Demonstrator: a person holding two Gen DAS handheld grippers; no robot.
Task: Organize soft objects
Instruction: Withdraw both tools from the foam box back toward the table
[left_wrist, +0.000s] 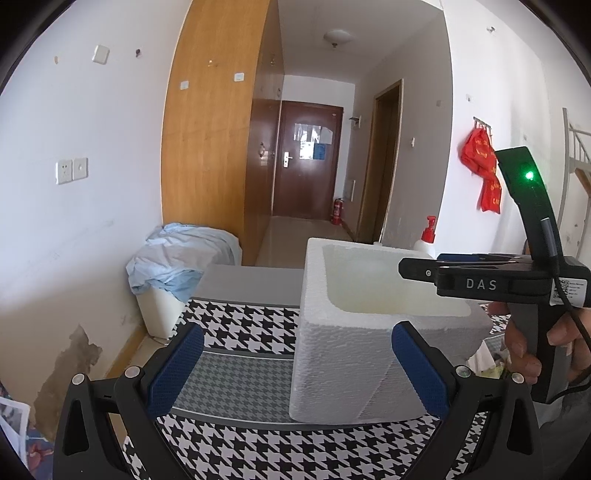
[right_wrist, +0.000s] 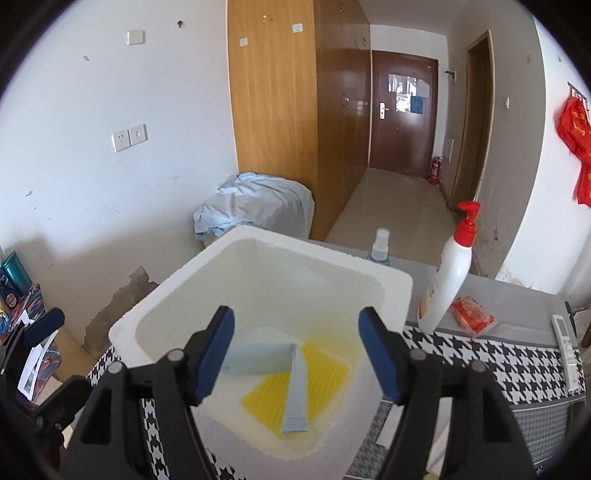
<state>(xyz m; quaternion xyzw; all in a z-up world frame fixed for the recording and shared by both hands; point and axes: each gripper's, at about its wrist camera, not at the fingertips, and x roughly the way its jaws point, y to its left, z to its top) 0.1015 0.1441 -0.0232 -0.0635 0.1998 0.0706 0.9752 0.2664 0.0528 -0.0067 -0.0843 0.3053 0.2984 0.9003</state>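
A white foam box (left_wrist: 343, 354) stands on the houndstooth tablecloth; in the right wrist view its rim (right_wrist: 397, 280) shows from above. Inside it lie a yellow mat (right_wrist: 325, 380) and a light blue cloth (right_wrist: 295, 391) draped over it. My right gripper (right_wrist: 297, 354) is open and empty, hovering over the box opening. It shows from the side in the left wrist view (left_wrist: 406, 267), above the box. My left gripper (left_wrist: 299, 362) is open and empty, low in front of the box, its right pad (left_wrist: 417, 365) by the box's near corner.
A white pump bottle (right_wrist: 447, 280), a small spray bottle (right_wrist: 380, 247), a red packet (right_wrist: 472, 314) and a remote (right_wrist: 567, 350) sit on the table right of the box. A bin covered with blue cloth (left_wrist: 177, 266) stands by the wall at left.
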